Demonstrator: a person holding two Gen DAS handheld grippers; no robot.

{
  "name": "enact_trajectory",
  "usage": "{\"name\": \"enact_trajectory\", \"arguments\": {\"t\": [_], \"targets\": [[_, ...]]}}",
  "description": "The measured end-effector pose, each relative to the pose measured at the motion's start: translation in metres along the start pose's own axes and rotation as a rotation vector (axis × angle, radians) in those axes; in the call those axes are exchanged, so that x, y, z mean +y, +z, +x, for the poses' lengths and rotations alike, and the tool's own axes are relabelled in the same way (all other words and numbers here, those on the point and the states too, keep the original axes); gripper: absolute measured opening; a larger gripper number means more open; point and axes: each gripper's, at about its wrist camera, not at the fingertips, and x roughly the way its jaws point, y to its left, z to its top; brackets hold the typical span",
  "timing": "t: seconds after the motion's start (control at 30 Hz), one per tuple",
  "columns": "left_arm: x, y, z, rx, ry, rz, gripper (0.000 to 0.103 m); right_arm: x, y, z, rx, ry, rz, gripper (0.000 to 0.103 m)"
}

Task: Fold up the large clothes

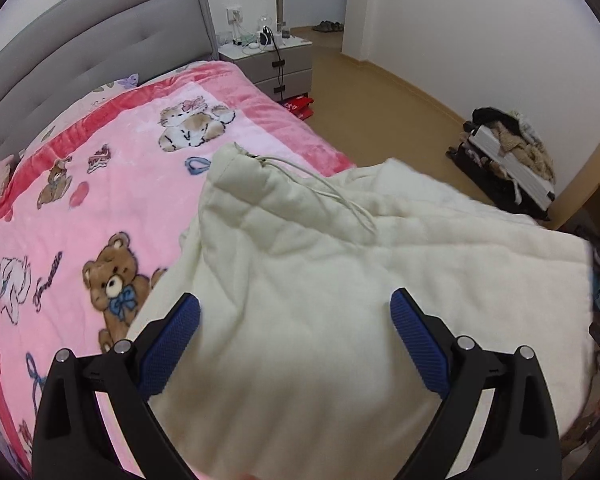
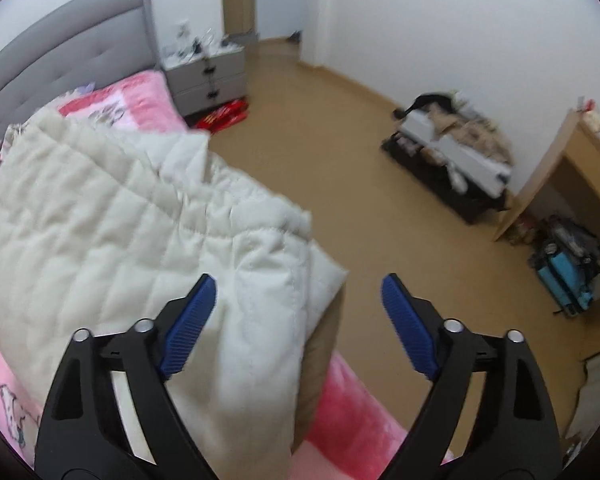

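1. Clearly the cream quilted coat (image 1: 300, 280) lies on the bed, over the pink teddy-bear blanket (image 1: 100, 200), at the side of the bed next to the floor.
2. Its long axis runs from the grippers up toward the grey headboard (image 1: 80, 48); the gathered end with the pale drawstring (image 1: 332, 192) points that way.
3. Near the right gripper (image 2: 298, 312), a folded edge of the coat reaches the bed's edge, with tan floor (image 2: 340, 160) beyond it.
4. The left gripper (image 1: 296, 332) stands wide over the coat, its blue pads clear of the fabric on either side.
5. The right gripper is wide too: one blue pad is over the coat's edge, the other over bare floor, nothing pinched.
6. Only the left view shows the drawstring and the blanket's bear prints; only the right view shows the coat's corner hanging past the mattress and a blue bag (image 2: 564, 280) by a wooden desk (image 2: 548, 176).
7. Both views show the grey nightstand (image 1: 272, 68).
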Motion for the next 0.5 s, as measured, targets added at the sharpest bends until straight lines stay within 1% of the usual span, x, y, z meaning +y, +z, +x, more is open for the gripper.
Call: {"name": "enact_trajectory", "arguments": {"t": [0.07, 0.13, 0.2, 0.23, 0.3, 0.37, 0.43, 0.5], "targets": [[-0.008, -0.007, -0.022, -0.026, 0.002, -0.008, 0.094, 0.0, 0.002, -0.026, -0.038, -0.035, 0.012, 0.089], [-0.021, -0.018, -0.051, -0.077, 0.002, -0.003, 0.094, 0.002, 0.005, -0.052, -0.054, -0.01, 0.018, 0.09], [-0.035, -0.029, -0.077, -0.117, 0.02, 0.0, 0.094, 0.007, 0.007, -0.074, -0.071, -0.013, 0.022, 0.095], [-0.041, -0.034, -0.087, -0.127, 0.021, -0.001, 0.095, 0.012, 0.007, -0.089, -0.079, -0.008, 0.019, 0.095], [-0.058, -0.049, -0.117, -0.153, 0.001, -0.003, 0.096, 0.021, 0.008, -0.113, -0.091, 0.003, 0.008, 0.095], [-0.071, -0.062, -0.141, -0.183, -0.012, -0.015, 0.096, 0.032, 0.003, -0.137, -0.101, -0.005, -0.003, 0.095], [-0.081, -0.076, -0.161, -0.191, -0.021, -0.027, 0.096, 0.039, -0.004, -0.162, -0.112, -0.008, -0.018, 0.095], [-0.091, -0.093, -0.183, -0.211, -0.009, -0.032, 0.096, 0.043, -0.013, -0.182, -0.125, -0.016, -0.031, 0.095]]}}
